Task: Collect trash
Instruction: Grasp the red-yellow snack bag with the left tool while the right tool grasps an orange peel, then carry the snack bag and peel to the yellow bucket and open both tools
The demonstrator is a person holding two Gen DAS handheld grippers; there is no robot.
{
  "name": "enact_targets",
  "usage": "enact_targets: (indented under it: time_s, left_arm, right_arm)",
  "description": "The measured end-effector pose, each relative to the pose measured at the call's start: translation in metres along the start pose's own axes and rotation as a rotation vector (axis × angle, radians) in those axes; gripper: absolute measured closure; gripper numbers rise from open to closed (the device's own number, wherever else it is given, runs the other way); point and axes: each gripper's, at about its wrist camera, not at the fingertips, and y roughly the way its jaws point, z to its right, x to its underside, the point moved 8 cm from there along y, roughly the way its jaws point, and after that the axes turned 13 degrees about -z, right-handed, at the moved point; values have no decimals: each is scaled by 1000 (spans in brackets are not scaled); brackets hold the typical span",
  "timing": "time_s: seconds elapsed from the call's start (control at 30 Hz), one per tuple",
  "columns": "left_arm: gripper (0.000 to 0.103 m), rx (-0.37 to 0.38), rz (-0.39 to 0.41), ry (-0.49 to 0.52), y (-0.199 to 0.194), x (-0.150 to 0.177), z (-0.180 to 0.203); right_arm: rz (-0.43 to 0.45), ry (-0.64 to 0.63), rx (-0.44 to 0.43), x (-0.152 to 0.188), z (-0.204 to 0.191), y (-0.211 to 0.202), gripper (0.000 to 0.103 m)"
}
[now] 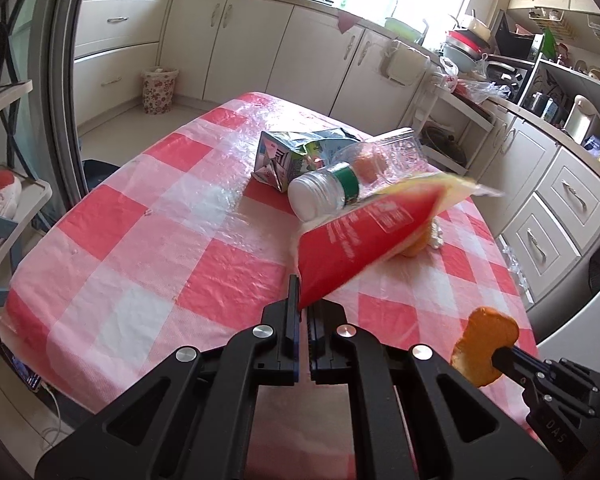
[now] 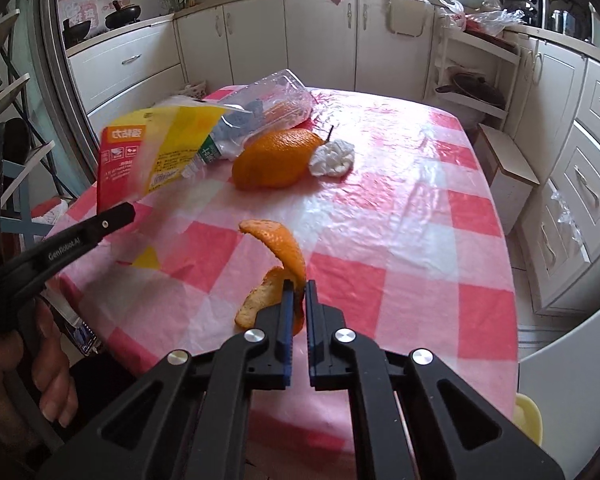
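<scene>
Kitchen, checked cloth (image 2: 400, 208) on table, both tools loaded: left gripper (image 1: 303, 308) pinched shut on wrapper (image 1: 364, 236) by its corner, long axis up and away; right gripper (image 2: 298, 300) clamped on peel (image 2: 284, 256), held clear of cloth. Remaining trash dead ahead, past both loads: bottle (image 1: 324, 192), carton (image 1: 284, 160), orange (image 2: 276, 158), tissue (image 2: 334, 158). Floral bin (image 1: 159, 90) on floor beyond table's far left, probably nearer left tool, though fisheye bends that reading.

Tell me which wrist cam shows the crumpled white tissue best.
Right wrist. The crumpled white tissue lies in full view on the checked tablecloth, right beside the large orange peel. In the left wrist view only a sliver of it shows, mostly hidden behind the red-and-yellow wrapper held by the left gripper.
</scene>
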Motion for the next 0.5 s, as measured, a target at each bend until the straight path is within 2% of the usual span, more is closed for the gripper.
enact_targets:
  time_s: [0.5]
  left_arm:
    - [100,106,-14,26,-42,25,28]
  right_arm:
    - [27,90,33,51,41,-34,97]
